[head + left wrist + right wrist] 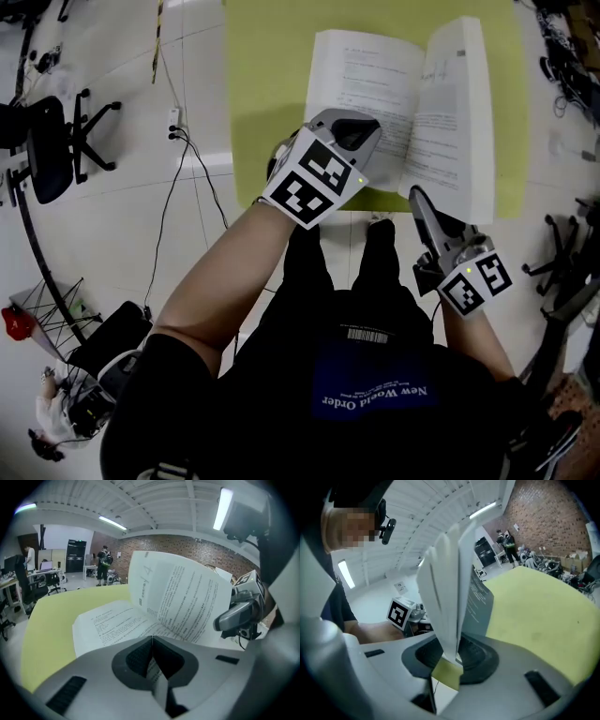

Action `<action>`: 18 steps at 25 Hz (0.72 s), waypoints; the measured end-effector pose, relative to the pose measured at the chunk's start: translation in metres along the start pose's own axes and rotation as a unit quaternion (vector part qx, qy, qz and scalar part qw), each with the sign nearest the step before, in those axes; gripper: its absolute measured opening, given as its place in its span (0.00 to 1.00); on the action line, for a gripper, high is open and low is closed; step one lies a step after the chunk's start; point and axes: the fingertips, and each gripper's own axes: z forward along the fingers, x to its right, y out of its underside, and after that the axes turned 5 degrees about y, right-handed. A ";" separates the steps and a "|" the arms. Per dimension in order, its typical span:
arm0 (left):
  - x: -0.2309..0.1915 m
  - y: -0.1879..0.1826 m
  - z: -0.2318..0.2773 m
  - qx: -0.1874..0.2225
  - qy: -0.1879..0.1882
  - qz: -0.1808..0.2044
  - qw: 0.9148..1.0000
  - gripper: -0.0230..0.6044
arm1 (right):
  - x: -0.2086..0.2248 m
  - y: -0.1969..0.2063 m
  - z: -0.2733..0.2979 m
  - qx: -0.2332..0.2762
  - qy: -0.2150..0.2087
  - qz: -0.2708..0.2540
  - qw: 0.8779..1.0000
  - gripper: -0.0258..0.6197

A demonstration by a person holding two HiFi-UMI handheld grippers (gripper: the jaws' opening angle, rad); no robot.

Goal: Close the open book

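White book pages (446, 592) clamped in right gripper (451, 655), clear only in its view; left gripper (152, 639) closed.

The head camera looked steeply down from above the person onto the desk's (272, 84) near edge. The left gripper's (152, 639) camera sat close behind its jaws, facing across the book (140, 616) toward the desk's far edge. The right gripper's (450, 660) camera, tilted sideways, looked closely along the book's raised half. All three views shared the book, and each gripper view caught the other gripper.
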 end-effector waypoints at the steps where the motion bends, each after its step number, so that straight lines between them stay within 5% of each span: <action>1: 0.000 0.002 0.000 -0.001 0.002 0.002 1.000 0.05 | -0.002 0.001 0.003 -0.005 0.000 0.001 1.000 0.16; 7: -0.005 0.008 -0.009 -0.009 0.029 -0.008 1.000 0.05 | -0.012 0.002 0.016 -0.036 0.009 -0.033 0.999 0.15; 18: -0.039 0.050 -0.058 -0.008 0.005 -0.074 0.997 0.05 | -0.033 0.018 0.058 -0.101 0.039 -0.136 0.985 0.18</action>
